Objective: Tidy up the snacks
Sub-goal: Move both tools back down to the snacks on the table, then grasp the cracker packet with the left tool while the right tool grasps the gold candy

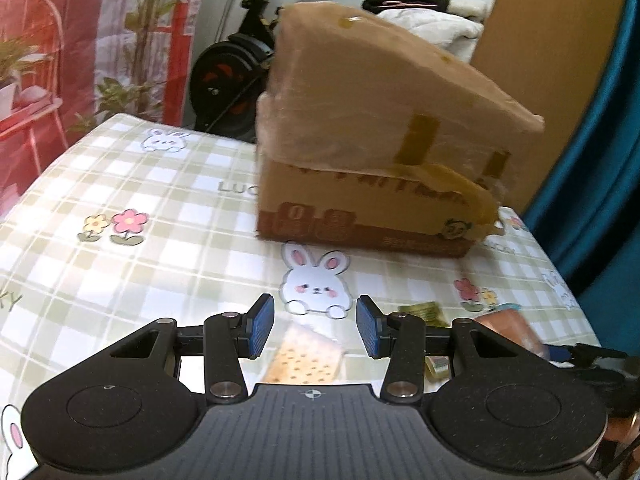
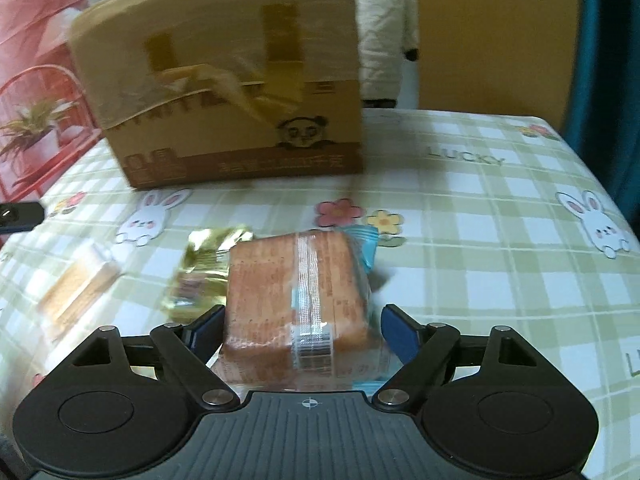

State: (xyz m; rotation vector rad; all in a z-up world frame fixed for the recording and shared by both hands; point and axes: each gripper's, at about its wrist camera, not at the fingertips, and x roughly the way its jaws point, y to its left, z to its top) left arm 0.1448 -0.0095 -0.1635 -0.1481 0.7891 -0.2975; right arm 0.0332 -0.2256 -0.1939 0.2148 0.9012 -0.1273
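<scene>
A taped cardboard box (image 1: 372, 152) stands on the checked bunny tablecloth (image 1: 140, 208); it also shows in the right wrist view (image 2: 240, 92). My left gripper (image 1: 316, 330) is open and empty above a cracker packet (image 1: 304, 360). My right gripper (image 2: 302, 332) is open with its jaws on either side of an orange-brown snack pack (image 2: 296, 292) with a blue end, which lies on the cloth. A gold-wrapped snack (image 2: 204, 268) lies left of that pack. The cracker packet (image 2: 80, 284) lies further left.
The orange pack (image 1: 508, 328) and the gold snack (image 1: 424, 312) show at the right in the left wrist view. An exercise bike (image 1: 236, 72) and a red rack with plants (image 1: 32, 92) stand behind the table. A blue curtain (image 1: 600, 120) hangs at right.
</scene>
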